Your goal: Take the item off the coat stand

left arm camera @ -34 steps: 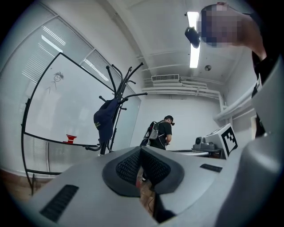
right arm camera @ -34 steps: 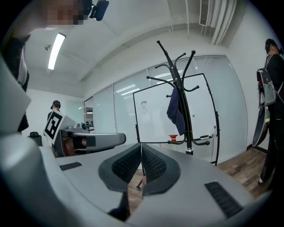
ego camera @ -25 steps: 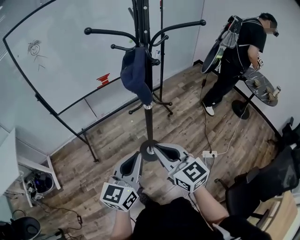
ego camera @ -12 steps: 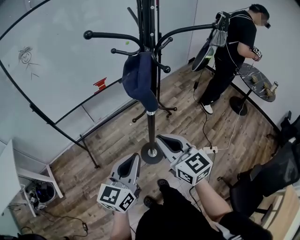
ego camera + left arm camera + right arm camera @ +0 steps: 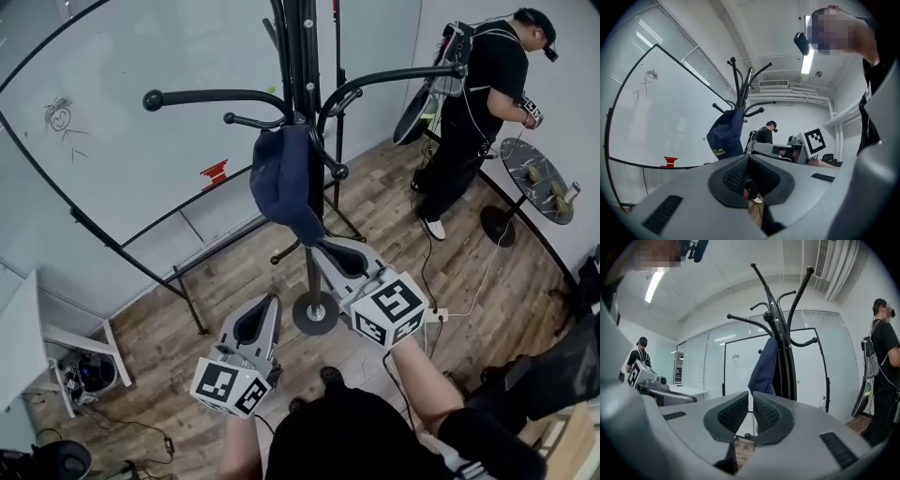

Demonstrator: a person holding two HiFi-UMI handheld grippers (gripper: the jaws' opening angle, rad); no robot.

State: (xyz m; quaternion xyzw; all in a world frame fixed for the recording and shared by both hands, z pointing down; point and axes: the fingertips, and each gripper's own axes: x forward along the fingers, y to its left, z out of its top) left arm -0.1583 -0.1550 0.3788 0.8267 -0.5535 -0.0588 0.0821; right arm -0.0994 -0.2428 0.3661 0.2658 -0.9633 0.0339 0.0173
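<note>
A black coat stand [image 5: 302, 112] rises from a round base [image 5: 315, 312] on the wood floor. A dark blue cloth item [image 5: 286, 183], cap-like, hangs from one of its hooks beside the pole. My right gripper [image 5: 328, 247] is just below the item's lower edge, jaws together and holding nothing. My left gripper [image 5: 266, 304] is lower and to the left, near the base, also shut and empty. The item [image 5: 725, 133] and stand [image 5: 743, 89] lie ahead in the left gripper [image 5: 749, 164] view. In the right gripper [image 5: 751, 409] view the item [image 5: 764, 364] hangs on the stand [image 5: 785, 348].
A whiteboard on a black rolling frame [image 5: 122, 131] stands behind the stand. A person in black [image 5: 483, 84] stands at the back right by a small round table [image 5: 544, 178]. A power strip [image 5: 437, 315] and cable lie on the floor. A white desk [image 5: 19, 328] is at the left.
Both grippers have come closer to the coat stand. The right gripper has risen to just under the hanging item. The grippers stay shut.
</note>
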